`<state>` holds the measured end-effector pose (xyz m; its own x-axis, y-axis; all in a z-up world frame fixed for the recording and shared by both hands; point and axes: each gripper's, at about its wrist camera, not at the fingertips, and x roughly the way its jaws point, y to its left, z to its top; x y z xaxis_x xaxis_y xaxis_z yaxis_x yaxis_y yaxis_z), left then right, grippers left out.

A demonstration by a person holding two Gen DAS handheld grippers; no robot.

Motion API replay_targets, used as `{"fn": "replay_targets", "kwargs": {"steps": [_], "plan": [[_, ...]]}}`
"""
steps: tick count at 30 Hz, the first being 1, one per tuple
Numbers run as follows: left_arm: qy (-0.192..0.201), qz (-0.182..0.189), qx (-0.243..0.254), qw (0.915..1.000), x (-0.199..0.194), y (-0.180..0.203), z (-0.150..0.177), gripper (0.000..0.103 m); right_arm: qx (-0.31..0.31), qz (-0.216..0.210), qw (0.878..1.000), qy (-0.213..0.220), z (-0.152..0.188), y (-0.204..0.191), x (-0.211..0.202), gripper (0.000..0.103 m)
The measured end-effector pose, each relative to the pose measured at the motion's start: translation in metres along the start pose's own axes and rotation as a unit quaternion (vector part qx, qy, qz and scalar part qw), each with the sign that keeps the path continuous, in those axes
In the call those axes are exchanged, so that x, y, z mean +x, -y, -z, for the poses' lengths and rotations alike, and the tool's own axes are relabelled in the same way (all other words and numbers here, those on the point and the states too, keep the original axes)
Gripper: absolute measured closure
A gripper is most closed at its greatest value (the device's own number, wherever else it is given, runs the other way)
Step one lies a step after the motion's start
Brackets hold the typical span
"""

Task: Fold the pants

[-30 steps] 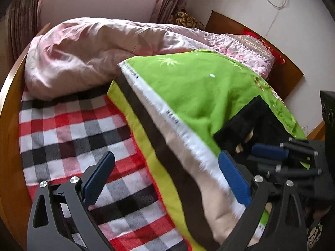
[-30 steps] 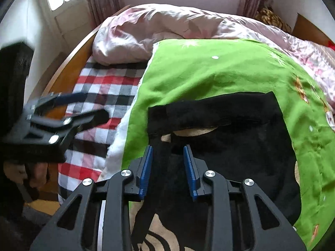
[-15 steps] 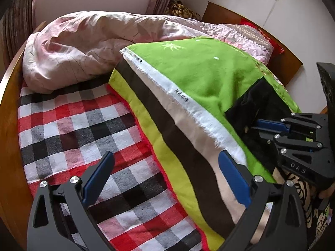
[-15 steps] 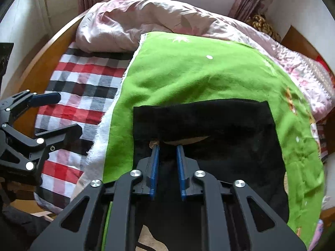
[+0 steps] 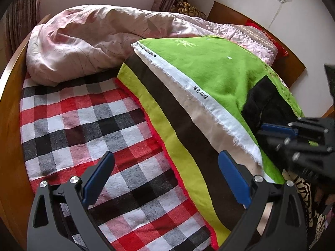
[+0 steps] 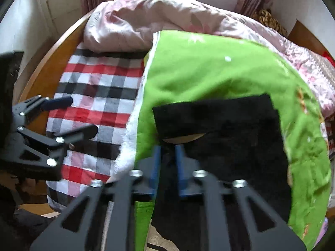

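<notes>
The black pants [image 6: 226, 129] lie on a green blanket [image 6: 209, 77] on the bed, with the far part folded back into a band. My right gripper [image 6: 168, 156] is shut on the near edge of the pants; it also shows in the left wrist view [image 5: 278, 129] at the right, at the pants' corner [image 5: 259, 102]. My left gripper [image 5: 165, 173] is open and empty, hovering over the checked sheet [image 5: 88, 129] and the blanket's striped edge. It shows in the right wrist view [image 6: 69, 115] at the left, apart from the pants.
A rumpled pink duvet [image 5: 100, 37] is piled at the far side of the bed. A wooden bed frame [image 6: 52, 62] runs along the left. A wooden headboard [image 5: 261, 41] and white wall stand at the right. A window and curtains are behind.
My right gripper has closed further on the pants' near edge and moved toward the folded band. My left gripper has drifted left, away from the pants, and stays open.
</notes>
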<state>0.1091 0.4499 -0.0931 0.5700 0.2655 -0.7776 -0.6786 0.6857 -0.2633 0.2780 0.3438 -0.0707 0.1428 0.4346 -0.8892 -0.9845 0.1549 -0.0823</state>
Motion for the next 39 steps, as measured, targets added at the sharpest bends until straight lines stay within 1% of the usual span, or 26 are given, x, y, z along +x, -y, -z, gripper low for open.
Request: {"fn": "replay_targets", "kwargs": {"steps": [1,2,3,5,7,9,10,11,12,13,14,15,18,21,23,24,25,27,28,29,32,33,35,37,38,39], "plan": [[0.001,-0.001,-0.001,1.0000,0.000,-0.001,0.000,0.004,0.000,-0.008,1.000,0.005,0.002,-0.001,-0.002,0.059],[0.002,-0.001,-0.002,1.0000,-0.001,-0.002,0.000,0.004,0.002,-0.007,1.000,0.010,0.003,-0.002,-0.007,0.054],[0.002,-0.001,-0.004,1.0000,-0.002,-0.003,-0.001,0.004,0.000,-0.001,1.000,0.017,0.004,-0.003,-0.012,0.053],[0.001,0.000,-0.009,1.0000,-0.002,-0.005,-0.002,0.004,-0.013,0.017,1.000,0.019,0.006,-0.005,-0.018,0.053],[0.001,0.002,-0.010,1.0000,-0.003,-0.005,-0.002,0.004,-0.035,0.050,0.998,-0.003,0.010,-0.009,-0.013,0.053],[0.001,0.004,-0.008,1.0000,-0.003,-0.005,-0.002,0.004,-0.045,0.065,0.997,-0.021,0.017,-0.012,-0.004,0.054],[0.000,0.004,-0.007,1.0000,-0.002,-0.004,-0.002,0.004,-0.051,0.071,0.996,-0.020,0.019,-0.012,-0.002,0.055],[0.000,0.004,-0.006,1.0000,-0.002,-0.004,-0.002,0.004,-0.056,0.081,0.995,-0.015,0.020,-0.013,0.000,0.057],[-0.001,0.004,-0.006,1.0000,-0.002,-0.004,-0.002,0.004,-0.052,0.082,0.995,-0.010,0.020,-0.012,-0.001,0.068],[-0.001,0.002,-0.005,1.0000,-0.001,-0.004,-0.001,0.004,-0.027,0.066,0.997,0.000,0.018,-0.006,-0.004,0.082],[-0.001,0.001,-0.005,1.0000,-0.001,-0.005,-0.001,0.004,-0.009,0.050,0.999,0.006,0.017,-0.001,-0.007,0.089],[0.000,0.002,-0.006,1.0000,-0.001,-0.005,-0.001,0.004,0.022,0.020,0.999,0.017,0.017,0.010,-0.012,0.093],[0.003,0.018,-0.017,0.9997,-0.003,-0.008,-0.001,0.004,0.085,-0.034,0.995,0.039,0.024,0.034,-0.020,0.097],[0.005,0.083,-0.040,0.9958,-0.008,-0.010,-0.004,0.004,0.130,-0.084,0.986,0.058,0.031,0.049,-0.024,0.097],[0.005,0.134,-0.052,0.9896,-0.010,-0.007,-0.007,0.004,0.158,-0.105,0.980,0.067,0.037,0.058,-0.027,0.097],[-0.004,0.167,-0.059,0.9842,-0.009,-0.003,-0.009,0.004,0.176,-0.127,0.973,0.078,0.040,0.064,-0.029,0.097],[-0.013,0.196,-0.066,0.9784,-0.007,0.000,-0.011,0.004,0.185,-0.136,0.970,0.084,0.040,0.066,-0.032,0.097],[-0.034,0.259,-0.085,0.9615,-0.002,0.009,-0.019,0.004,0.197,-0.144,0.965,0.094,0.042,0.071,-0.037,0.097],[-0.044,0.292,-0.090,0.9512,0.003,0.019,-0.029,0.004,0.197,-0.143,0.965,0.096,0.042,0.072,-0.039,0.097],[-0.052,0.314,-0.086,0.9442,0.006,0.028,-0.036,0.004,0.198,-0.143,0.965,0.099,0.043,0.073,-0.040,0.097],[-0.085,0.353,-0.064,0.9297,0.025,0.065,-0.058,0.004,0.198,-0.142,0.964,0.104,0.044,0.072,-0.044,0.097],[-0.096,0.358,-0.059,0.9270,0.031,0.075,-0.061,0.004,0.195,-0.142,0.965,0.106,0.044,0.071,-0.045,0.097],[-0.137,0.364,-0.053,0.9197,0.056,0.099,-0.068,0.004,0.187,-0.148,0.965,0.113,0.044,0.066,-0.047,0.097],[-0.163,0.364,-0.065,0.9149,0.078,0.108,-0.072,0.007,0.178,-0.143,0.966,0.121,0.047,0.064,-0.051,0.089],[-0.163,0.366,-0.064,0.9138,0.085,0.111,-0.074,0.012,0.172,-0.135,0.968,0.122,0.049,0.064,-0.054,0.086],[-0.160,0.362,-0.060,0.9164,0.087,0.112,-0.077,0.025,0.167,-0.127,0.970,0.121,0.052,0.064,-0.058,0.078]]}}
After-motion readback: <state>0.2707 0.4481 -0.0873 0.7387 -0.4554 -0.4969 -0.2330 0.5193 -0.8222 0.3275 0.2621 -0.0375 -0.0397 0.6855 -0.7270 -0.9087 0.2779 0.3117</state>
